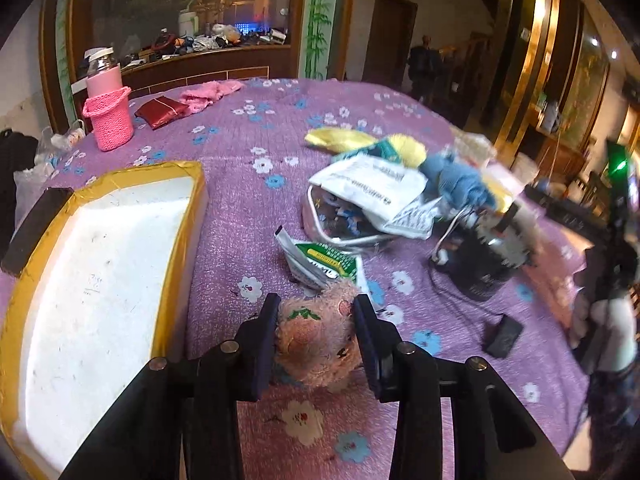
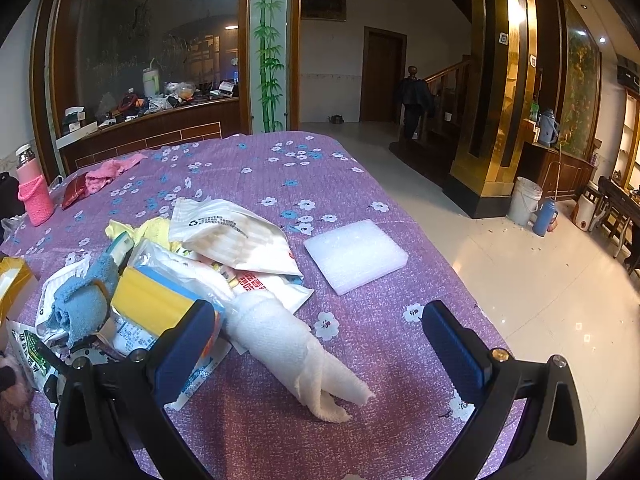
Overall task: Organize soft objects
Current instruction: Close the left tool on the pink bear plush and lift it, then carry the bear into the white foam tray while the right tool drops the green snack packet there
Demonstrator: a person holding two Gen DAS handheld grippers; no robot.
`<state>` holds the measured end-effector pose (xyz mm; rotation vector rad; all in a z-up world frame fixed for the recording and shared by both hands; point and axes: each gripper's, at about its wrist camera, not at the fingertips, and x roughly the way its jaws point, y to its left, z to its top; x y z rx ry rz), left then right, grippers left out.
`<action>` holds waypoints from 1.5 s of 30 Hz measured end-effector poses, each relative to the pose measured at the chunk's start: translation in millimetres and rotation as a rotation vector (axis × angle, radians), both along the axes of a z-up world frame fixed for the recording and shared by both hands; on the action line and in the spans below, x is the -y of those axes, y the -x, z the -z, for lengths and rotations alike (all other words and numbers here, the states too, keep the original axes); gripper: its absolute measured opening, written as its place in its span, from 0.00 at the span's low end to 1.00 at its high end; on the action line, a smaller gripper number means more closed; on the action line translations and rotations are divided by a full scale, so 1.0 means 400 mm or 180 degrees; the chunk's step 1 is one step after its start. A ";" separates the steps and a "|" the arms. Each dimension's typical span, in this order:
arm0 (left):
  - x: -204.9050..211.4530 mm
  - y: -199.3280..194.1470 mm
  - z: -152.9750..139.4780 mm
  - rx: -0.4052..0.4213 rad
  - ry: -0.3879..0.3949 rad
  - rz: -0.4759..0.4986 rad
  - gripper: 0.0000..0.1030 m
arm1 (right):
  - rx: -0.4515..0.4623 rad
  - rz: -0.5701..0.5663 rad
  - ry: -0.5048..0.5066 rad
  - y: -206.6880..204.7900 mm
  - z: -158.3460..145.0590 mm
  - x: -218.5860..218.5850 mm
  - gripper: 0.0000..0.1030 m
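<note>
My left gripper point(image 1: 316, 312) is shut on a pink plush toy point(image 1: 316, 340), held just above the purple flowered cloth point(image 1: 248, 200), right of the white foam box with yellow taped rim point(image 1: 100, 248). My right gripper point(image 2: 320, 320) is open over a rolled white towel point(image 2: 296, 352) that lies between its fingers on the cloth point(image 2: 280, 168). A pile beside it holds a blue knitted cloth point(image 2: 80, 304), a yellow sponge point(image 2: 152, 300) and plastic bags point(image 2: 228, 232). The blue cloth point(image 1: 456, 180) and a yellow soft item point(image 1: 340, 140) also show in the left wrist view.
A white foam pad point(image 2: 356, 256) lies right of the pile. A pink bottle in a knitted holder point(image 1: 108, 108), a red pouch point(image 1: 160, 112) and pink cloth point(image 1: 208, 92) sit at the far side. A black tin point(image 1: 488, 256) and green sachet point(image 1: 324, 264) lie nearby.
</note>
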<state>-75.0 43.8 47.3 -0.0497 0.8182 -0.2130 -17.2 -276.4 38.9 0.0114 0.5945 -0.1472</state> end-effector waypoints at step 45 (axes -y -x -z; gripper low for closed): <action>-0.323 0.141 -0.093 0.0477 0.0776 -0.0672 0.38 | -0.0756 -0.2536 0.0257 0.115 -0.057 -0.624 0.69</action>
